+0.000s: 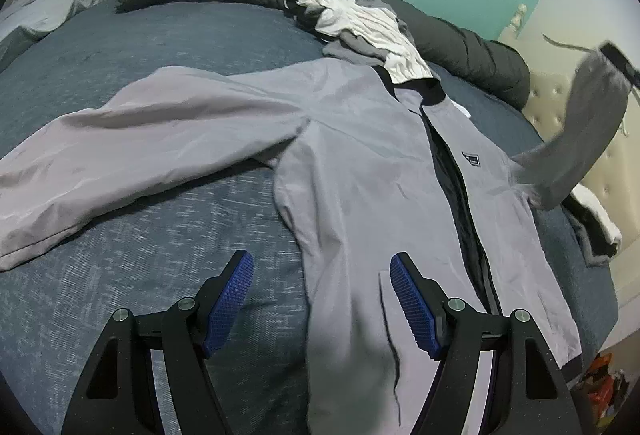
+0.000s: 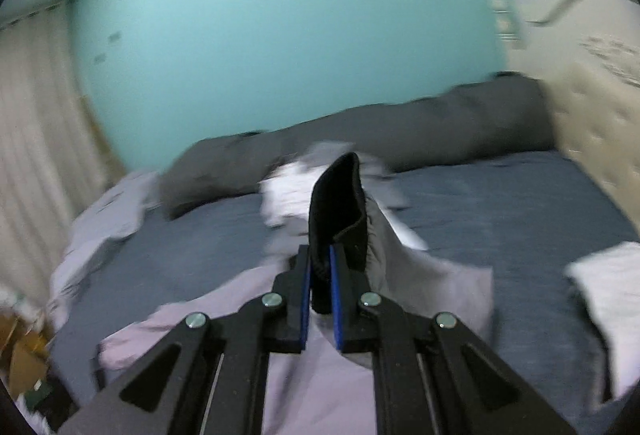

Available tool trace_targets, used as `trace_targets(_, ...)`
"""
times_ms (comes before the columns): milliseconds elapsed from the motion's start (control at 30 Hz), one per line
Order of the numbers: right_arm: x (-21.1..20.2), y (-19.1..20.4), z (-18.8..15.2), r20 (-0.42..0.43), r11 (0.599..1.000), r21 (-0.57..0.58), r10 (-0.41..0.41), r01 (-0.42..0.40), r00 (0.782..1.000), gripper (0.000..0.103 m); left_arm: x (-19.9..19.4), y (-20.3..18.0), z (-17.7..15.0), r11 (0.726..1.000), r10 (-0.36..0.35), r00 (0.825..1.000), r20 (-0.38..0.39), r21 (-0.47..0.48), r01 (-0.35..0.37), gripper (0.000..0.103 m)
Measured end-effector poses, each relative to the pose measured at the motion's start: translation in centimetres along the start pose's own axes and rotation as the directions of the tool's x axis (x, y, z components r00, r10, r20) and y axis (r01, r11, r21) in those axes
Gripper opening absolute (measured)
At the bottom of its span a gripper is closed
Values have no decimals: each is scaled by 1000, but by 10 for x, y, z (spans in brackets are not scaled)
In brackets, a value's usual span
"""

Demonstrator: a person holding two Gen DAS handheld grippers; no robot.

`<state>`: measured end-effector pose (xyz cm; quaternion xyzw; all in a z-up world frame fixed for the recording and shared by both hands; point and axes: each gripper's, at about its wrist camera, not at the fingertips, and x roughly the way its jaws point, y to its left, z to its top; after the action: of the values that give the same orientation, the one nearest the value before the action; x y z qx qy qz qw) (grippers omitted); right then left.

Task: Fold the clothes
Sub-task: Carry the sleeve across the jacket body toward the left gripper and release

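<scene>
Right wrist view smeared throughout: pile of clothes (image 2: 304, 187) by the long dark pillow (image 2: 440, 131) unreadable. Jacket (image 1: 360, 163) hem cut off at the frame bottom. Lifted sleeve (image 1: 588, 123) streaked, its cuff (image 2: 340, 203) partly hidden between the pads.

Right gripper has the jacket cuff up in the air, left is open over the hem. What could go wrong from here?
1. The right gripper pinches only the black cuff; it might slip out mid-swing.
2. The left gripper hangs open, so nothing pins the grey jacket; pulling the sleeve could drag it across the bed.
3. The white garment overlaps the collar and may get caught in the fold.
</scene>
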<state>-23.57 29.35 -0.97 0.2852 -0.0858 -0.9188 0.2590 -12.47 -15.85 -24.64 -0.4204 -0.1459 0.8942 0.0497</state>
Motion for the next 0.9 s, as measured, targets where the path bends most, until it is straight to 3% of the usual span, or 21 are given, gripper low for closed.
trace_targets(100, 24, 53, -21, -75, 993, -44, 103, -106, 992, 8, -8, 6, 1, 1000, 4, 1000, 13, -12, -3, 75)
trace_targets(233, 73, 111, -76, -219, 973, -71, 199, -219, 955, 8, -16, 10, 2, 1000, 2, 1000, 27, -24, -1, 75)
trace_targets(500, 152, 158, -194, -436, 944, -4, 295, -329, 850, 8, -21, 16, 4, 999, 9, 999, 37, -37, -8, 75)
trace_targets(600, 168, 163, -223, -502, 928, 36, 338, -372, 796, 9, -20, 20, 5, 999, 17, 999, 38, -47, -15, 75)
trace_targets(733, 170, 152, -229, -519, 934, 26, 318, -357, 794, 12, -17, 18, 6, 999, 17, 999, 34, -43, -16, 75)
trace_targets(900, 148, 103, -208, -453, 955, 34, 276, -293, 848, 21, -14, 9, 6, 1000, 6, 1000, 29, -30, -5, 75)
